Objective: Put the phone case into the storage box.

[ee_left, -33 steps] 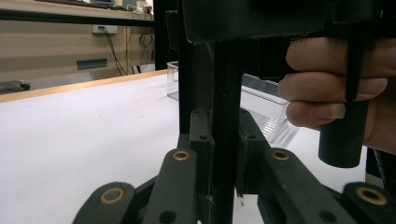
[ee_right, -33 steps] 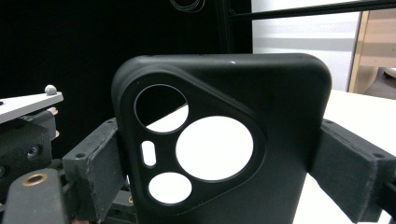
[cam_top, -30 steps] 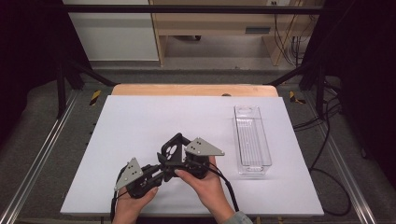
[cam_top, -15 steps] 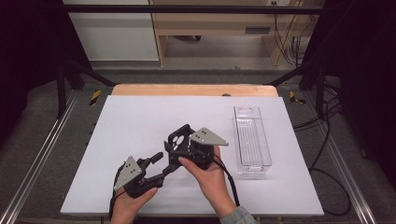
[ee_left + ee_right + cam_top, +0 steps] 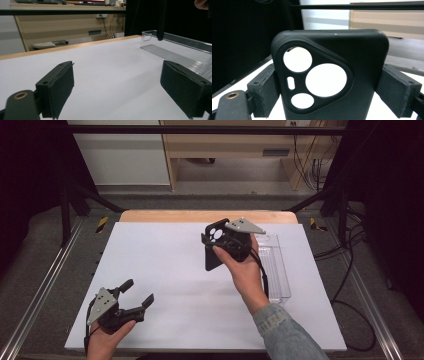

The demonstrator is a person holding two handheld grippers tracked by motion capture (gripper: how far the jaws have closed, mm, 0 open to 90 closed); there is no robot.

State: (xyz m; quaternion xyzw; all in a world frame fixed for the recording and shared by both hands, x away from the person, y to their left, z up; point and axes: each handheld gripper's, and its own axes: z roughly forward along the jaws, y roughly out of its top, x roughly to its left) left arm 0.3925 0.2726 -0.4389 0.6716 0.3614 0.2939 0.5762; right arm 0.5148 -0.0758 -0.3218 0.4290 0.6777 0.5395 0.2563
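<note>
Up near the far right of the white table (image 5: 165,270), the right gripper (image 5: 220,245) is clamping a black phone case (image 5: 329,82) by its two long edges, holding it upright in the air beside the clear plastic tray (image 5: 277,270). Meanwhile the left gripper (image 5: 135,295) is resting open and empty near the front left corner. Since the pads are pinching only smooth sides, the case could be slipping or twisting out if the squeeze is easing.

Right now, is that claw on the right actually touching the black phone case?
Touching. In the right gripper view, both pads of the right claw press against the sides of the black phone case.
</note>
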